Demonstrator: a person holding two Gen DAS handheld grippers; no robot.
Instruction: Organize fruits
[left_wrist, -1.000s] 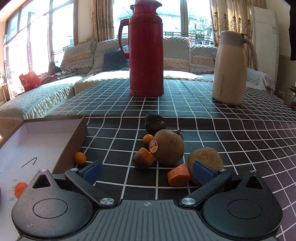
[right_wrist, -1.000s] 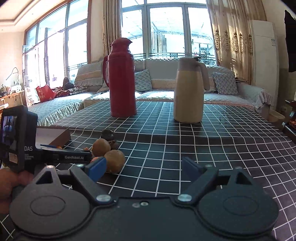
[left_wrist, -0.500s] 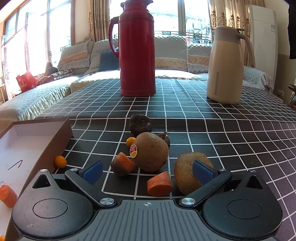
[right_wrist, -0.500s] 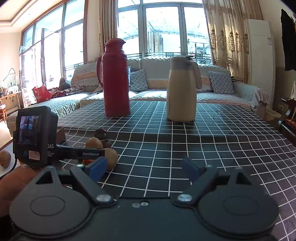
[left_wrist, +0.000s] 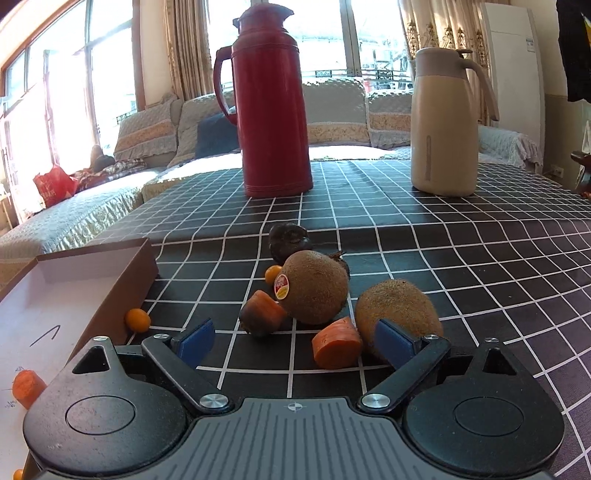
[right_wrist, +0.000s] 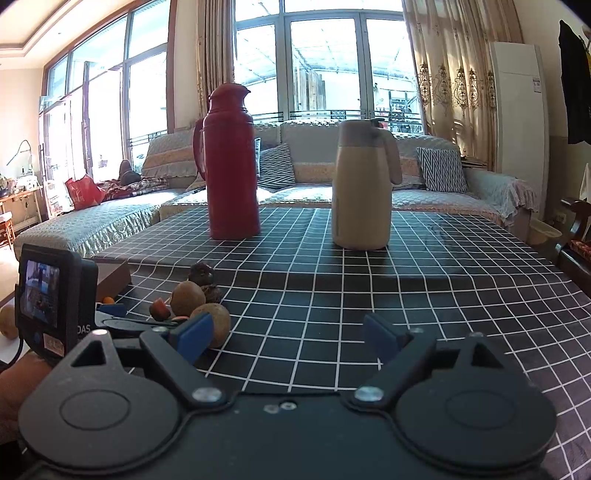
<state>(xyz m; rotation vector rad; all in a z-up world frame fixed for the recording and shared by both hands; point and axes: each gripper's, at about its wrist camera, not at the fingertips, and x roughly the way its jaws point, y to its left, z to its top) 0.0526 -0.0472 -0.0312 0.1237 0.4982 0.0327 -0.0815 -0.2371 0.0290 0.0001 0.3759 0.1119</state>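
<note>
Left hand-held gripper (left_wrist: 293, 341) nearer carrot chunk (left_wrist: 337, 348)

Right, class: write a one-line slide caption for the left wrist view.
Left gripper, jaws closing, nears a carrot piece beside two kiwis on the checked tablecloth.

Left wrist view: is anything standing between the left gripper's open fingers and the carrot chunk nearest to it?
Nothing visible does. The left gripper is closing, with only bare checked tablecloth before the nearest carrot chunk. The plain kiwi sits right beside that chunk, by the right-hand finger, and could get caught too.
</note>
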